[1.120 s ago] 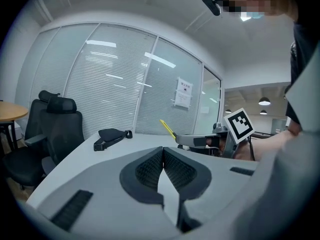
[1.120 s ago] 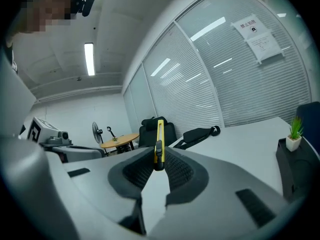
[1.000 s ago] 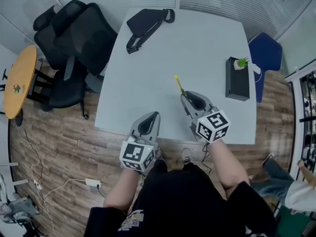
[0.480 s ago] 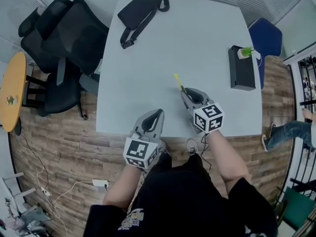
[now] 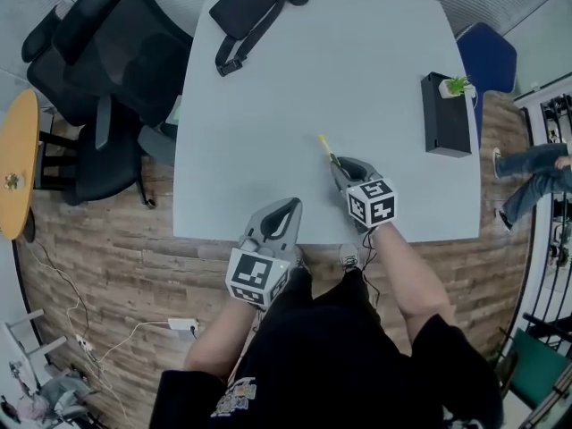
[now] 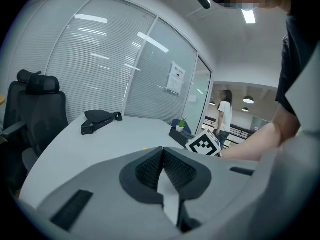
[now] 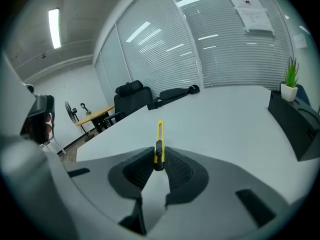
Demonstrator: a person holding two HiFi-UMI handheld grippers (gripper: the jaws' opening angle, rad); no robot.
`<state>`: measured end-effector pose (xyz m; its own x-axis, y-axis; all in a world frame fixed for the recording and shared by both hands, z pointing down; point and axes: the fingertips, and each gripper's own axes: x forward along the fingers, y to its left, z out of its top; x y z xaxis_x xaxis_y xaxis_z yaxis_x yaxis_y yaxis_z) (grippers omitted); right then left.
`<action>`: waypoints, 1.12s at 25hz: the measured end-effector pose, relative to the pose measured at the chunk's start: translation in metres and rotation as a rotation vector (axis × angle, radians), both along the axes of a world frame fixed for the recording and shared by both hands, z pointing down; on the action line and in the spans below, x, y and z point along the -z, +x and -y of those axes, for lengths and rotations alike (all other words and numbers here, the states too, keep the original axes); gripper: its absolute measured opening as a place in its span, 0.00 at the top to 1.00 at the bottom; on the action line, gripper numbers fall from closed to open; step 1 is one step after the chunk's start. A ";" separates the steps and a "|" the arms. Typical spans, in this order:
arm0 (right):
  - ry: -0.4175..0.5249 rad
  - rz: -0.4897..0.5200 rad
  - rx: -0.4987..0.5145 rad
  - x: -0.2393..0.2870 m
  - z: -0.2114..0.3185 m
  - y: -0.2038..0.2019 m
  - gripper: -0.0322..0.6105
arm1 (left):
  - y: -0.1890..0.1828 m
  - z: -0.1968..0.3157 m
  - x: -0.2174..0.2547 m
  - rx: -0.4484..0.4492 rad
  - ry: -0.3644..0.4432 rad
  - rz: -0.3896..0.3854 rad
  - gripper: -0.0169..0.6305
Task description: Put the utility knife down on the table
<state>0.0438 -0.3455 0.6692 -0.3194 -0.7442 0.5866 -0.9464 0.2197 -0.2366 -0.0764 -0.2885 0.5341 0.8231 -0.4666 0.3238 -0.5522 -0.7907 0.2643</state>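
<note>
Utility knife (image 7: 159, 134) is found clamped by its black rear end between the jaws of the right gripper (image 5: 336, 162), with the yellow body projecting forward beyond the tips. It is held over the table (image 5: 268, 123), close to the table's near edge and right of the table's middle.

Compared with a second ago, the right gripper's marker cube is seen smaller in the head view. This is read as the gripper having been lowered toward the table top. The grip on the knife has not been released in that time. Contact between knife and table cannot be confirmed from any view.

The left gripper (image 6: 162, 156) is held at the table's near edge, jaws pressed together with nothing between them. No part in the step is noted for it.

The placing is judged well advanced but not complete: the knife remains to be laid on the table and the jaws parted. A black bag (image 5: 255, 12) at the table's far end is well apart from the knife.
</note>
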 end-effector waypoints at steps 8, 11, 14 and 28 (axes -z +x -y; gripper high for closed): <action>-0.124 -0.063 0.018 -0.044 -0.006 0.001 0.85 | -0.006 -0.003 -0.013 -0.005 -0.028 0.013 0.96; -0.152 -0.082 0.024 -0.053 -0.008 -0.001 0.85 | -0.009 -0.004 -0.015 -0.001 -0.034 0.014 0.96; -0.170 -0.093 0.027 -0.058 -0.009 -0.002 0.85 | -0.011 -0.006 -0.017 0.003 -0.038 0.013 0.97; -0.196 -0.092 0.013 -0.063 -0.011 -0.003 0.80 | -0.018 -0.018 -0.015 -0.004 -0.035 0.025 0.96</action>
<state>0.0408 -0.3341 0.7327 -0.2664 -0.6092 0.7469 -0.9635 0.1904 -0.1883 -0.0948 -0.2701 0.5486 0.8163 -0.4517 0.3600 -0.5560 -0.7834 0.2777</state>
